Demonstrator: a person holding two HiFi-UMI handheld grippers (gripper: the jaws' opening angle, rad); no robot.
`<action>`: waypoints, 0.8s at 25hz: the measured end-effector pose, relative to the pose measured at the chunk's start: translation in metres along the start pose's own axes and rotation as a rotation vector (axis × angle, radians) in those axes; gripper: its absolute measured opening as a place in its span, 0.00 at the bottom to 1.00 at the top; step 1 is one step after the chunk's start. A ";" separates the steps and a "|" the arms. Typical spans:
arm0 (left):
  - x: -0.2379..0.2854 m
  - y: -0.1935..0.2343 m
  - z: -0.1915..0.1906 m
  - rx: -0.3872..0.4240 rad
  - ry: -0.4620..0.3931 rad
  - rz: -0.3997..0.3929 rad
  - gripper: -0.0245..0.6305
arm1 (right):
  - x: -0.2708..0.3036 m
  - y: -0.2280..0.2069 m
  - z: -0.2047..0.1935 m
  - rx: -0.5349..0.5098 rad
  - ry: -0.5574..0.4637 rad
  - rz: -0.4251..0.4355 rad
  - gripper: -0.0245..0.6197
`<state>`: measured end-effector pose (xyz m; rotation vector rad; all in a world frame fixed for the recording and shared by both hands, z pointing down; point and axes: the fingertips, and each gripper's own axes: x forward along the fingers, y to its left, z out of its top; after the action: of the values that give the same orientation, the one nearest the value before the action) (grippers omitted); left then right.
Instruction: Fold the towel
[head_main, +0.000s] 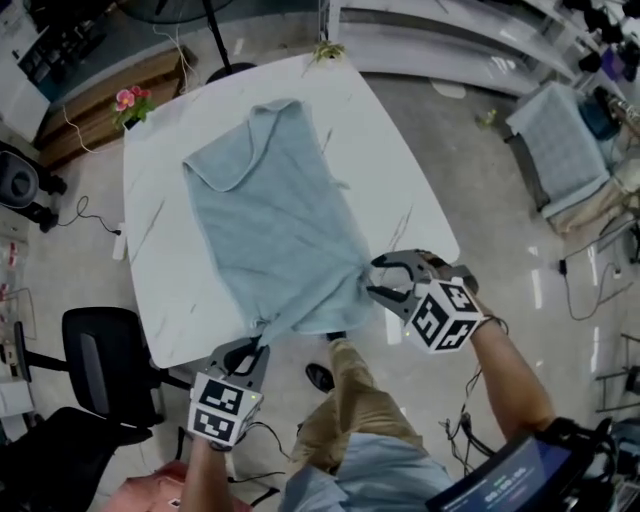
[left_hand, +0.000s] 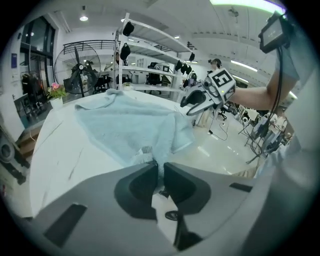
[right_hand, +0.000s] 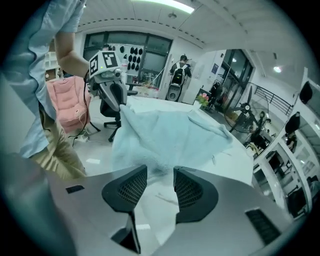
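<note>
A light blue towel (head_main: 275, 215) lies spread on the white table (head_main: 160, 250), its far corner folded over and its near edge hanging over the table's front. My left gripper (head_main: 258, 345) is shut on the towel's near left corner (left_hand: 145, 152), which bunches between its jaws just off the table edge. My right gripper (head_main: 374, 278) is at the near right corner with its jaws apart. That corner of the towel (right_hand: 157, 167) lies loose between them, and the pads do not press on it. The left gripper view also catches the right gripper (left_hand: 196, 100), and the right gripper view catches the left gripper (right_hand: 112, 92).
A black office chair (head_main: 100, 360) stands left of the table's near corner. A pot of pink flowers (head_main: 128, 102) sits at the far left corner. A padded seat (head_main: 560, 140) is off to the right. The person's legs (head_main: 350, 400) stand at the table's front edge.
</note>
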<state>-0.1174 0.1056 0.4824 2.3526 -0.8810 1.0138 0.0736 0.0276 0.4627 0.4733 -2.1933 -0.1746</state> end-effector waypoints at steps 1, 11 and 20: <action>-0.002 0.000 0.001 -0.014 -0.007 -0.003 0.10 | -0.005 0.008 -0.002 -0.002 -0.007 -0.014 0.33; -0.009 -0.011 0.026 -0.179 -0.065 -0.066 0.10 | 0.007 0.087 -0.034 -0.494 -0.039 -0.240 0.56; -0.013 -0.021 0.035 -0.336 -0.089 -0.122 0.10 | 0.037 0.094 -0.038 -0.665 -0.103 -0.447 0.58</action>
<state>-0.0926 0.1051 0.4478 2.1480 -0.8538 0.6590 0.0574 0.1007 0.5398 0.5639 -1.9405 -1.1444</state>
